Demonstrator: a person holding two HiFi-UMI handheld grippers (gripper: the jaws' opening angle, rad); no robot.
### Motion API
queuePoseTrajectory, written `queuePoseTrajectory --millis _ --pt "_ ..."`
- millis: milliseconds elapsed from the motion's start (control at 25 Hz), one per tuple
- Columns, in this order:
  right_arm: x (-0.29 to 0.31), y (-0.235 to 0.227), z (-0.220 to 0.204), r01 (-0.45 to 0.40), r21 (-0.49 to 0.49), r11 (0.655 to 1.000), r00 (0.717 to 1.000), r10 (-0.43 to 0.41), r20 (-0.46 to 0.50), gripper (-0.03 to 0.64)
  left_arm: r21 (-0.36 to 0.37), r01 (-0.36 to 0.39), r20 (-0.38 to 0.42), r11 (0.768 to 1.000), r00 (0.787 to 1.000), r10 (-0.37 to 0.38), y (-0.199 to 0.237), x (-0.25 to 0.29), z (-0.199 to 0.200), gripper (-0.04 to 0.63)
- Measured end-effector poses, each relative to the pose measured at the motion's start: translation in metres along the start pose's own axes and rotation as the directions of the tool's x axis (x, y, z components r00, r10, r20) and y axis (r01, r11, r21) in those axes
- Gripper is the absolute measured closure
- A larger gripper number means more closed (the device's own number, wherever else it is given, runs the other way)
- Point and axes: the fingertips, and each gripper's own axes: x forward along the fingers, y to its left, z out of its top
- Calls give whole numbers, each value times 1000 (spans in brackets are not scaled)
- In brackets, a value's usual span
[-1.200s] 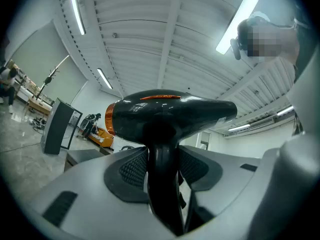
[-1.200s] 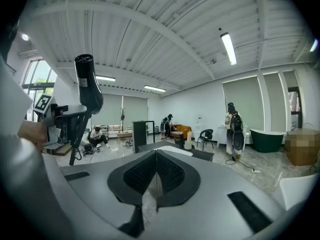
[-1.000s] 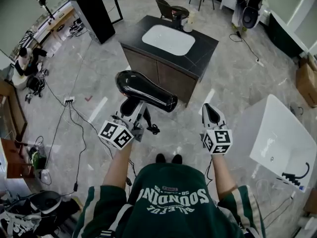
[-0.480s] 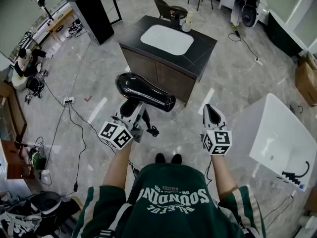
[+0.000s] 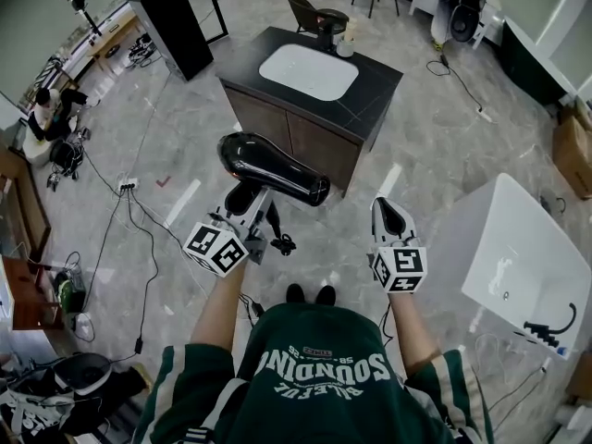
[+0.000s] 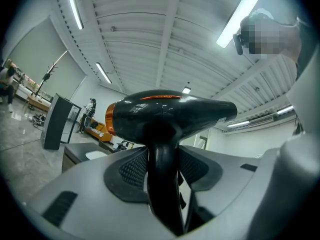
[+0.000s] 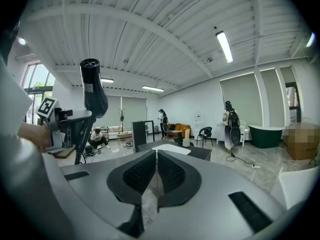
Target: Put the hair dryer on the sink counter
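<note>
My left gripper [image 5: 250, 213] is clamped on the handle of the hair dryer [image 5: 273, 167]; the left gripper view shows both jaw pads pressed against the black handle, with the barrel lying crosswise above them; the dryer is held in the air, touching nothing else. In the head view its rounded rear end is up and to the left and its nozzle down and to the right, across the line of the cabinet front. My right gripper [image 5: 388, 215] is empty, its jaws closed pad to pad with nothing between them; it hangs well apart from the dryer on my right side. The sink counter [image 5: 379, 86] stands ahead of me, a dark top with a white basin [image 5: 308, 70] set into it; bare dark margin runs round the basin on all sides, widest at the right-hand end; a few small items stand at the far edge behind the basin. Grey floor [image 5: 416, 146] lies open between my shoes and the cabinet front, and open again to the right of the counter. Cables [image 5: 129, 213] trail over the floor on my left; a white fixture [image 5: 518, 248] stands on my right.
</note>
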Motion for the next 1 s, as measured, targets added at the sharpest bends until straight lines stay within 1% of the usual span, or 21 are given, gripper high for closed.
queuePoseTrajectory --millis 280,560,800,1000 --pt "2 -12 -5 -38 2 999 999 38 1 572 17 -10 3 1000 1000 10 -15 19 -3 407" --pt "19 -7 -10 -52 8 999 999 52 -8 572 9 -22 12 1000 1000 22 1 27 -1 407" --pt "54 20 -7 -48 5 999 999 48 -16 572 -1 -1 6 1000 1000 1 36 28 4 407" --pt "93 55 -2 -30 9 1000 999 30 -24 572 -27 27 -9 999 1000 -28 82 28 15 407"
